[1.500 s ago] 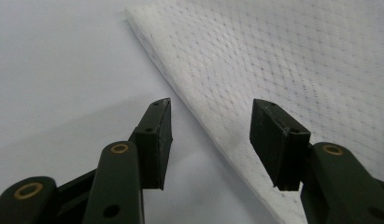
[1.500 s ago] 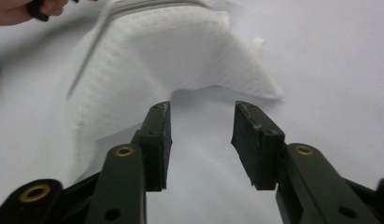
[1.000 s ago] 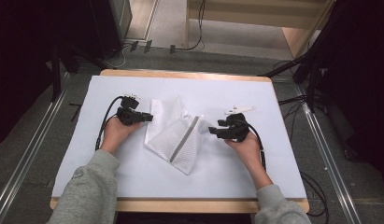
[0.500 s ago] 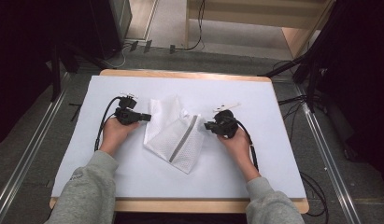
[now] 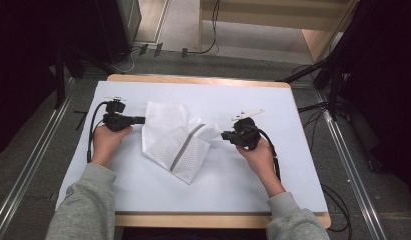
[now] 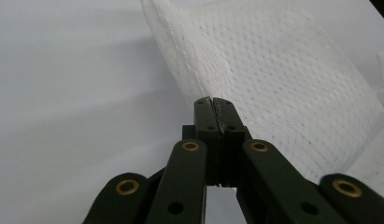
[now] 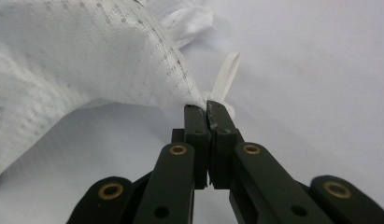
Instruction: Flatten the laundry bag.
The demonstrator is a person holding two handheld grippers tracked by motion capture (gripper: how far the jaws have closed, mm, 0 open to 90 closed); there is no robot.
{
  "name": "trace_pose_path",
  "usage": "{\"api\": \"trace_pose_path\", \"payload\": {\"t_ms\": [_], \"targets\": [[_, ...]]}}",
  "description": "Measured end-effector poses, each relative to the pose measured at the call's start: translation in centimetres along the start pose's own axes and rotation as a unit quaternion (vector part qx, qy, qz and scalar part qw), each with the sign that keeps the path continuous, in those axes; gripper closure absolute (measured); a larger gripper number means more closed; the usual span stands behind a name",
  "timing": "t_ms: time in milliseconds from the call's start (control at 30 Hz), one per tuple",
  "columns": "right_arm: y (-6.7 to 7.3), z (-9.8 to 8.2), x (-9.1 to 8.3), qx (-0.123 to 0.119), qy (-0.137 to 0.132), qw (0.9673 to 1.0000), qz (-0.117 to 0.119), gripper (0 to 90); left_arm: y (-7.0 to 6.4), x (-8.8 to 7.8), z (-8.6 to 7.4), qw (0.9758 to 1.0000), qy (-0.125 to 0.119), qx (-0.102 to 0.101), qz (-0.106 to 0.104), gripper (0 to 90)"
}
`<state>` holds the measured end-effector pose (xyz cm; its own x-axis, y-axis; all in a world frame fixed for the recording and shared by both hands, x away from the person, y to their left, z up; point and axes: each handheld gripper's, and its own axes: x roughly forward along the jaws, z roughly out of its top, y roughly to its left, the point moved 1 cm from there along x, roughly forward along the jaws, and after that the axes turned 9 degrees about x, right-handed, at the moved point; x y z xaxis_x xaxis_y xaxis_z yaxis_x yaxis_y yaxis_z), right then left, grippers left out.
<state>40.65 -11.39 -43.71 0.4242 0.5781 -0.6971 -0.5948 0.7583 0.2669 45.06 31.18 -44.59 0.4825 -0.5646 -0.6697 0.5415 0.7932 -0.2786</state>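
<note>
We see a white mesh bag (image 5: pixel 178 140) lying mid-table on the white sheet (image 5: pixel 273 175). Our left gripper (image 5: pixel 141 120) pinches its left edge, jaws pressed together on the mesh; our right gripper (image 5: pixel 224 135) pinches its right corner likewise. Both forearms reach in low, grey-sleeved. Cables (image 5: pixel 208 47) trail across the floor beyond.

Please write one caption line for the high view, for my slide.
Two hand-held claws, left claw and right claw, pinch opposite edges of a white mesh bag on a white table.
</note>
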Motion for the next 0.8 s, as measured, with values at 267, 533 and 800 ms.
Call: {"api": "trace_pose_path", "payload": {"t_ms": [267, 533, 800], "targets": [[0.1, -0.8, -2.1, -0.002, -0.009, 1.0000, 0.001, 90.0, 1.5, -1.6, -0.6, 0.9995, -0.013, -0.026, 0.007, 90.0], [-0.1, -1.8, -4.9, 0.004, -0.025, 0.9997, 0.000, 90.0, 2.1, -1.9, -0.9, 0.9992, -0.008, -0.034, 0.020, 90.0], [0.6, -3.9, -6.8, 0.005, -0.022, 0.9997, 0.002, 90.0, 2.9, -2.2, -1.3, 0.9982, -0.012, -0.050, 0.032, 90.0]]}}
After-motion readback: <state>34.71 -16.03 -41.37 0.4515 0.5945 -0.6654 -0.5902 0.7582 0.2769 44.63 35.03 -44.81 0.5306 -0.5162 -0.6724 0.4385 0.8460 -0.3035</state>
